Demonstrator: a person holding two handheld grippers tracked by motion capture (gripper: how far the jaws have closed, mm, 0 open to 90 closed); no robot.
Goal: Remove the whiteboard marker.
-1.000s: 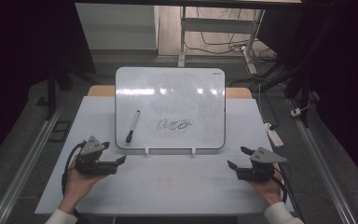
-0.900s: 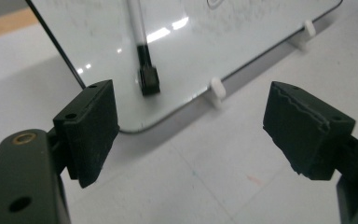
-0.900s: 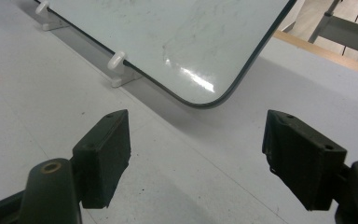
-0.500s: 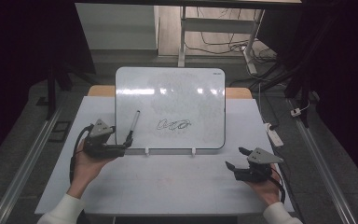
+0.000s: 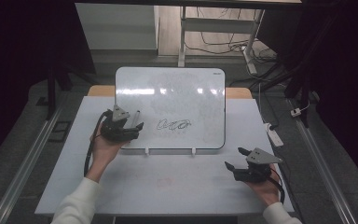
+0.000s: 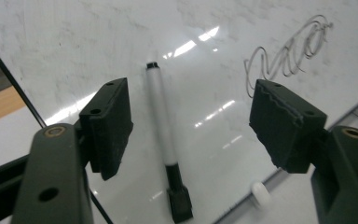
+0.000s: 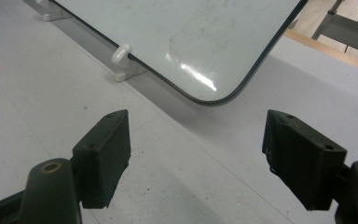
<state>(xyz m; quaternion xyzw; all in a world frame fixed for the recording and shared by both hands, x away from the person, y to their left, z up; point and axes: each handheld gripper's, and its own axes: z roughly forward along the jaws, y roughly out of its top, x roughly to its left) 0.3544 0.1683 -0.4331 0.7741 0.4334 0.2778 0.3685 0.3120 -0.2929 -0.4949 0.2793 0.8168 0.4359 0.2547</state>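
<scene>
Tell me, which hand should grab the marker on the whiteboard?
Probably the left. The left gripper is over the whiteboard, and the marker lies between its jaws, which have just been closing but don't touch it yet. The right gripper sits open over the table, away from it.

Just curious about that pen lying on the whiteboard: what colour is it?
White barrel with black ends on the marker, clearest in the left gripper view.

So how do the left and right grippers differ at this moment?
The left gripper is over the whiteboard, its jaws straddling the marker without touching it, and they have just been closing. The right gripper sits over the bare table near the board's corner, nothing between its jaws. Both are open.
</scene>
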